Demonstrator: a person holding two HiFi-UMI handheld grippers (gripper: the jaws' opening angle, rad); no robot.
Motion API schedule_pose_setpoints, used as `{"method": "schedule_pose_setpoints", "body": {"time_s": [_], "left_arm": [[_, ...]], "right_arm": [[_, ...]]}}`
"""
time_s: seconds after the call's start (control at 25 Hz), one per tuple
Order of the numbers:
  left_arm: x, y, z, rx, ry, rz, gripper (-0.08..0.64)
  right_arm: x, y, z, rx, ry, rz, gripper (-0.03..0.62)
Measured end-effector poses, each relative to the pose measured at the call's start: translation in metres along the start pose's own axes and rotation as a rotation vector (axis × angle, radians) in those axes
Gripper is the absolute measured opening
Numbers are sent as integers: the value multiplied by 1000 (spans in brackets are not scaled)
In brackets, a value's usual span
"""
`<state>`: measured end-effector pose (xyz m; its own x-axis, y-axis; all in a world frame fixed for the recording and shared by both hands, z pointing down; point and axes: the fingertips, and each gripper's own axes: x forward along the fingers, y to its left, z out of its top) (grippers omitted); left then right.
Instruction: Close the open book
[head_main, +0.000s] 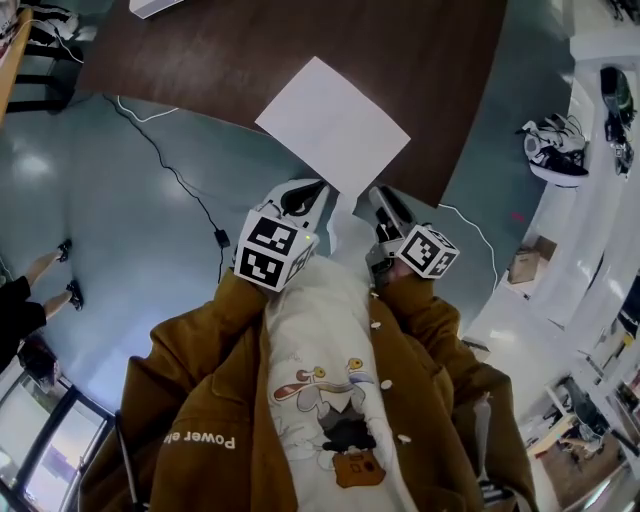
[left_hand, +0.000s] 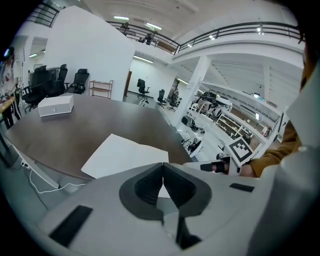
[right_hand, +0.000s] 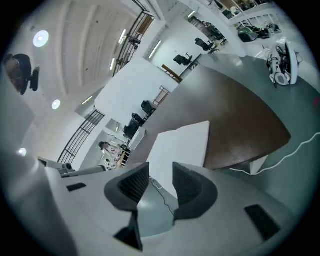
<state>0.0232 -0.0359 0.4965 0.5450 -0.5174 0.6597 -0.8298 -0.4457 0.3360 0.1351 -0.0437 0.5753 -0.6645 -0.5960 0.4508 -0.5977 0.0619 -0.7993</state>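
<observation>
Book (head_main: 333, 125) lies flat on the dark brown worktop (head_main: 200, 50) with one corner at the near edge. It shows me only a plain white face, and I cannot tell from here whether it is shut. I have both grippers held short of that edge, near the book's corner but apart from it. The left gripper (head_main: 300, 192) has its jaws pressed together with nothing between them. The right gripper (head_main: 388, 205) is just beside it, jaws apart and empty, with the book and the floor (head_main: 120, 200) showing through the gap. A white box (left_hand: 56, 105) rests well apart, at the worktop's far side.
</observation>
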Motion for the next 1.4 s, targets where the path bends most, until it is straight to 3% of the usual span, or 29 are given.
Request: {"method": "schedule_pose_setpoints", "body": {"time_s": [0.48, 0.88, 1.12, 1.4], "left_arm": [[-2, 10, -7, -19, 17, 8, 6], [-8, 9, -14, -34, 16, 22, 6], [-15, 10, -11, -34, 5, 23, 6], [-18, 14, -6, -40, -13, 18, 6]], "right_arm": [[39, -64, -46, 161, 131, -136, 167], [53, -78, -60, 251, 160, -128, 166], [51, -68, -56, 232, 153, -116, 67], [48, -47, -42, 202, 130, -74, 31]]}}
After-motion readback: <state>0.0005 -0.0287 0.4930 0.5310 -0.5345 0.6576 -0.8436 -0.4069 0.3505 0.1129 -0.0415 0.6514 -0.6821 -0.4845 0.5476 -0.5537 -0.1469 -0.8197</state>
